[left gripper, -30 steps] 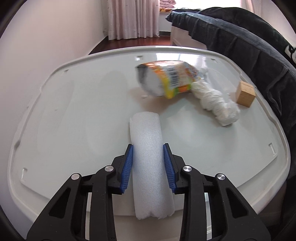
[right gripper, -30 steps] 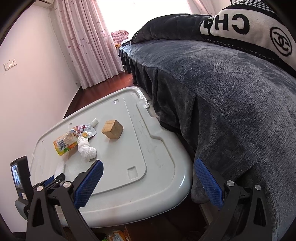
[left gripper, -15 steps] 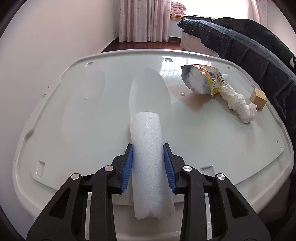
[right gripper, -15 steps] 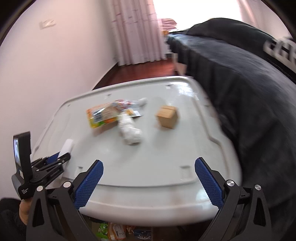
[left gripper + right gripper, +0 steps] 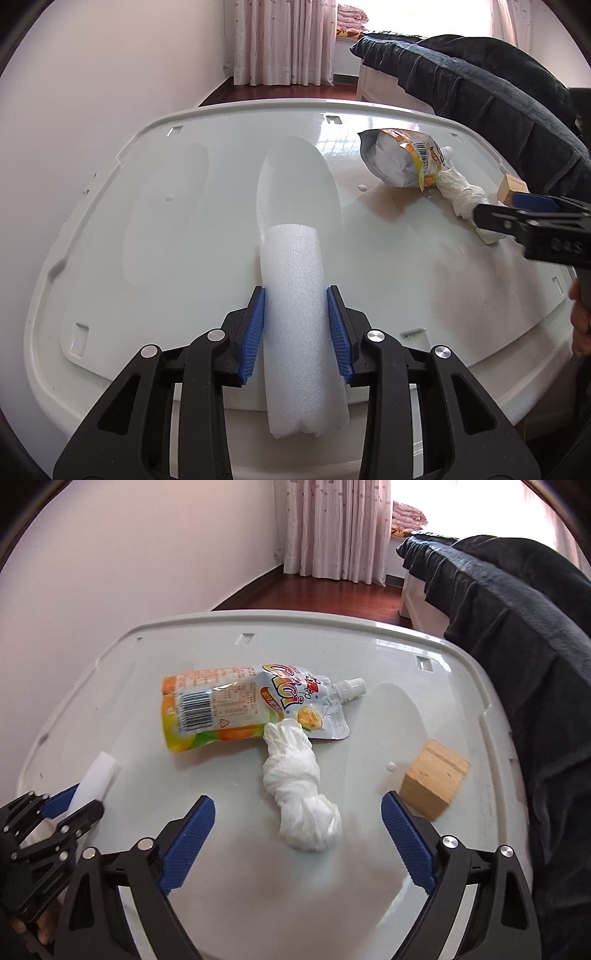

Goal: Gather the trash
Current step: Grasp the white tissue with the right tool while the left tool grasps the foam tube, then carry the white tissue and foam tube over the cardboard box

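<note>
Left claw (image 5: 295, 325): its two blue pads are clamped on a white foam roll (image 5: 299, 332). The roll pokes out past the pads, over the near left edge of the desk (image 5: 147, 229).
Foam roll: in the right wrist view it shows at the near left corner of the desk, held in the left claw.
Juice pouch (image 5: 243, 705): flat on the desk, near the middle, closer to the far edge. Its white cap points to the right.
Tissue wad (image 5: 301, 794): a twisted white lump. Its far end touches the pouch. Its near end lies between the right claw's pads.
Right claw (image 5: 297, 843): wide apart, holding nothing, one blue pad on each side of the tissue wad, not touching it.
Wood block (image 5: 434, 782): near the right edge of the desk, just beside the right pad.
Bed (image 5: 517, 635): dark blanket, along the right edge of the desk.
</note>
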Tool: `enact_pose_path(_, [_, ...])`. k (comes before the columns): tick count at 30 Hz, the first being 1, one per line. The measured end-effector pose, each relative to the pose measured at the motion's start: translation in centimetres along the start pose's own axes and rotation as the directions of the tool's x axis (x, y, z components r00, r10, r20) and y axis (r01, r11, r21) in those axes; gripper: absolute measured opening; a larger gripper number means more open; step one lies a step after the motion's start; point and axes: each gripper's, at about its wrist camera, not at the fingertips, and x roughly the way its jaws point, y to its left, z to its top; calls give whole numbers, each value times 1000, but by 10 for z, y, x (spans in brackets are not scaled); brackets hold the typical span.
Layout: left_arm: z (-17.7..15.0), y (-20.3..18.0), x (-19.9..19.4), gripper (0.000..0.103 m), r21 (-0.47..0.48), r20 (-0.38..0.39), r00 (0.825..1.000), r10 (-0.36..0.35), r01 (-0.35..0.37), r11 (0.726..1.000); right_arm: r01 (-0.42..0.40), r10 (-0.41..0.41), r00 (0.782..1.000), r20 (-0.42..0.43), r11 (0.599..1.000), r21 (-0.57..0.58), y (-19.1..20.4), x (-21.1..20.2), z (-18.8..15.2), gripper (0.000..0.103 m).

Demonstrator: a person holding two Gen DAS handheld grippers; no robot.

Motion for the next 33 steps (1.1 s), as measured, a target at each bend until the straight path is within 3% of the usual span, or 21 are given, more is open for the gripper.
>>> enact_pose_path(9, [3,-2,1,34,-6,-2,1000,7,-7,1000,-11,7,998,-70,999,-47,9,33,14,68])
enact_pose_path(15, [4,-2,3,34,-16,-5,1000,7,-7,1000,40,-46,997,-69,995,-87,19,34,13,66])
enact_pose_path(18, [4,-1,3,34,-15,-3,1000,8,-8,1000,45,-49,997,-57,996,-71,22,31,12,35])
enact_pose_path(24, [3,0,3,34,-14,3,1000,12,-12,1000,68,-69,997,-36,997,-34,21,29,8,34])
enact_pose_path(33, [-1,2,1,33,-36,21,1000,3,-2,999,31,-29,998,-54,999,30,18,18,-4,34])
